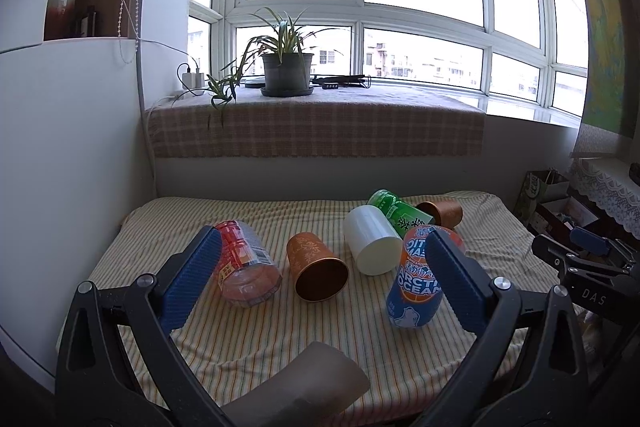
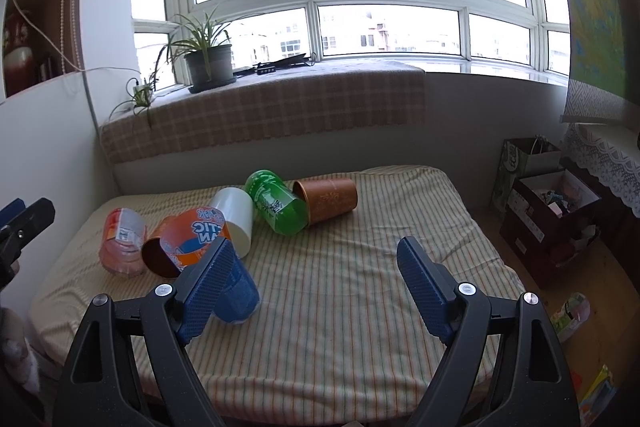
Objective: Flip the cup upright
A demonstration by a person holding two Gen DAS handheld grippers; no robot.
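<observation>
Copper cup [image 1: 317, 267] sideways, mouth toward camera

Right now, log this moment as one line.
left gripper: open, empty | right gripper: open, empty | copper cup: on its side, untouched | white cup: on its side

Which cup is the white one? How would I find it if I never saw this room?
Look at the striped cloth on the table below the big window. In the jumble of tipped-over cups, the white cup lies on its side between the green cup and the orange-and-blue Arctic Ocean cup. It is the only plain one, with no printing.
</observation>
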